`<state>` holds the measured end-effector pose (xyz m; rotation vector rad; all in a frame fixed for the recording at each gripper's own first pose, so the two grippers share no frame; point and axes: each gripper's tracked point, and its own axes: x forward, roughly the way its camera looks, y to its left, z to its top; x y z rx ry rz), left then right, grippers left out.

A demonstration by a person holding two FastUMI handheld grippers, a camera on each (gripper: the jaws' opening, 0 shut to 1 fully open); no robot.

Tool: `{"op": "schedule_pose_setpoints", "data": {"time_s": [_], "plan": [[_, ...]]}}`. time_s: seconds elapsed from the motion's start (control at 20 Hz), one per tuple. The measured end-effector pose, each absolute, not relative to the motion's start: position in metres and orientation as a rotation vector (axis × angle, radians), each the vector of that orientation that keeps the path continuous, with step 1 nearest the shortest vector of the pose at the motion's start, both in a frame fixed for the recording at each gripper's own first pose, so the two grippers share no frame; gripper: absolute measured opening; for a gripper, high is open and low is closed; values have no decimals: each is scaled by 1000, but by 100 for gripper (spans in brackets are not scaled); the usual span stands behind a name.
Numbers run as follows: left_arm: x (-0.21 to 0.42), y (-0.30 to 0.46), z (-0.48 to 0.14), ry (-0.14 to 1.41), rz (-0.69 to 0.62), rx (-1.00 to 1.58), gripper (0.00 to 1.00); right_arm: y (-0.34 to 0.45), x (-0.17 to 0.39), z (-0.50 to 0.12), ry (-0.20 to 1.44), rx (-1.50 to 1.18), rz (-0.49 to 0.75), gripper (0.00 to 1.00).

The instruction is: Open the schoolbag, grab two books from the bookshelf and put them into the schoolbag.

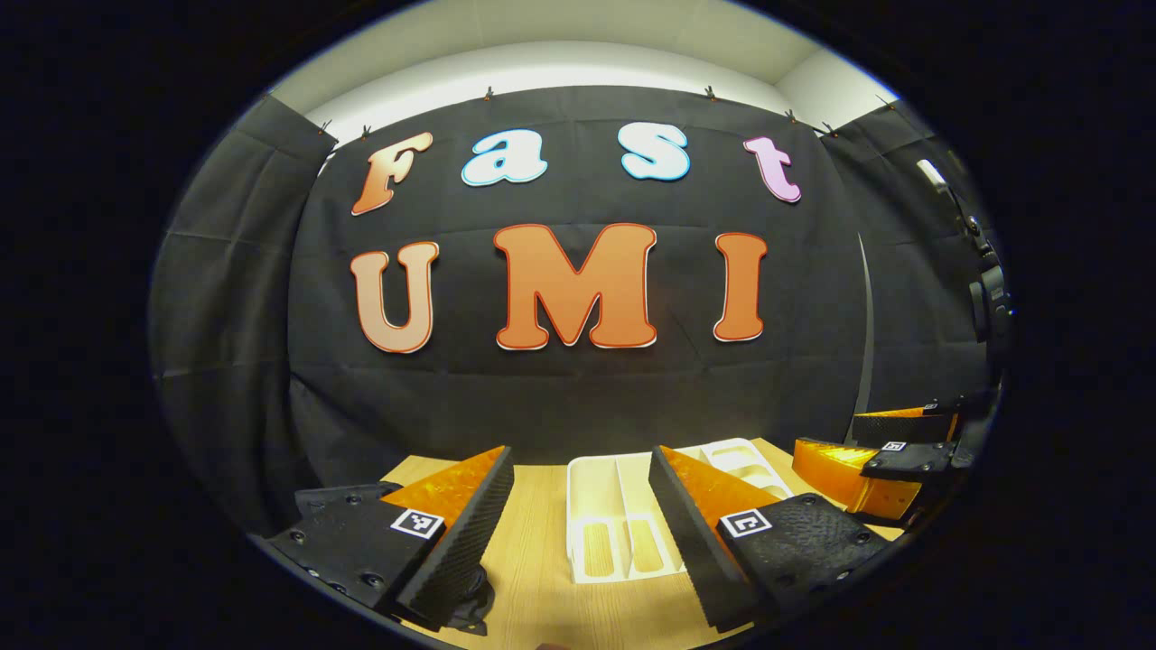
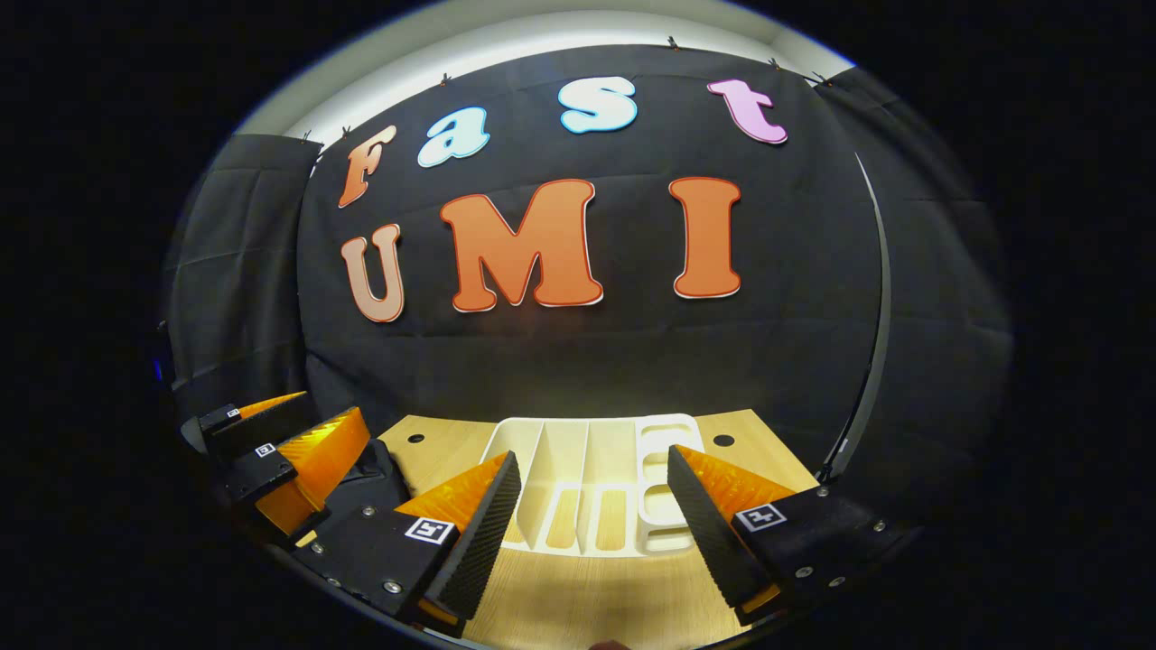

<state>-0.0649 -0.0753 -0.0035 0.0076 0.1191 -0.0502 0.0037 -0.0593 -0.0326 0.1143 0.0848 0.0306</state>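
Left gripper view: left gripper (image 1: 580,456) spread wide, nothing between the ribbed black pads (image 1: 470,528), orange on the finger backs. Hangs low over a wood table (image 1: 533,542). Points at a white rack (image 1: 601,492), the bookshelf, standing on the table just past the fingertips and framed in the gap between them. Has upright dividers and long slots in its floor, with wood showing through. Right end of the rack half hidden behind the right-hand finger. Under the left-hand finger, a scrap of black fabric (image 1: 470,603) on the table; cannot tell if schoolbag or not. At the right edge, right gripper (image 1: 871,444), orange and black, level with the rack and near it; jaws parted, nothing seen between them.

Right gripper view: right gripper (image 2: 591,456) likewise wide apart and empty, low over the table (image 2: 587,605). Faces the rack (image 2: 560,456) nearly head-on, rack centred between the fingers, near the back of the table, close to the black cloth wall. Two small round holes (image 2: 722,441) in the tabletop, one either side of the rack. At far left, left gripper (image 2: 312,424), fingers apart, gripping nothing. Beside it, dark fabric (image 2: 375,474) lying flat on the table left of the rack
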Motion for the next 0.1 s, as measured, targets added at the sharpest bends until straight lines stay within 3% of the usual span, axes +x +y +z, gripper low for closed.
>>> {"op": "schedule_pose_setpoints", "data": {"time_s": [0.1], "plan": [[-68, -75, -4, 116, -56, 6, 95, -60, 4, -33, 87, 110, 24, 97]]}}
